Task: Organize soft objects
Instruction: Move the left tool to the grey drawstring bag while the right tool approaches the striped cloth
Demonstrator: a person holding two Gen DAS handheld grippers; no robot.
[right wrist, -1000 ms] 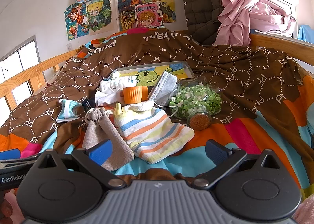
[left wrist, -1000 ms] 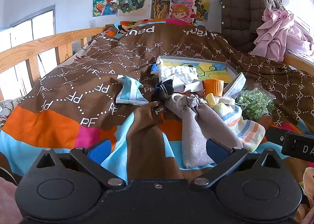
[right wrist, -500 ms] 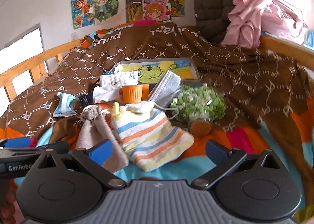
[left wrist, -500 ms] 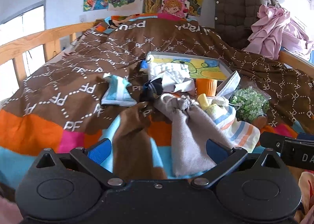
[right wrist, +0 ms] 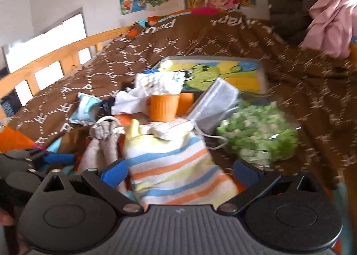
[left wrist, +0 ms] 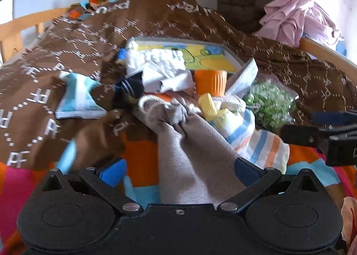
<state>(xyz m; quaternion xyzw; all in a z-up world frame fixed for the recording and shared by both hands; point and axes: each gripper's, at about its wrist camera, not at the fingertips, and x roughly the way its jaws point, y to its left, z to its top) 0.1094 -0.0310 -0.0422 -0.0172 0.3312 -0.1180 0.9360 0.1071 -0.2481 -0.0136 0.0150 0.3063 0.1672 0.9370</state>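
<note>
A grey drawstring pouch (left wrist: 196,150) lies on the bed, its lower end between the open jaws of my left gripper (left wrist: 178,171). A striped pouch (right wrist: 178,170) lies beside it, its lower end between the open jaws of my right gripper (right wrist: 179,171). Both pouches also show in the other views: the striped one (left wrist: 256,141) and the grey one (right wrist: 104,147). Behind them lie white cloths (left wrist: 160,69), a dark sock (left wrist: 131,86), a blue-white folded cloth (left wrist: 78,101) and a face mask (right wrist: 214,105). The right gripper's fingers (left wrist: 330,118) show at the right of the left wrist view.
An orange cup (right wrist: 164,107), a bag of green pieces (right wrist: 258,134) and a tray with a cartoon picture (right wrist: 223,72) sit on the brown patterned quilt (left wrist: 67,54). Wooden bed rails (right wrist: 55,54) run along the left. A dark jacket and pink clothes (left wrist: 296,13) hang at the back right.
Both grippers have moved forward and down toward the pile. The grey pouch now lies between the left jaws and the striped pouch between the right jaws. Both stay open.
</note>
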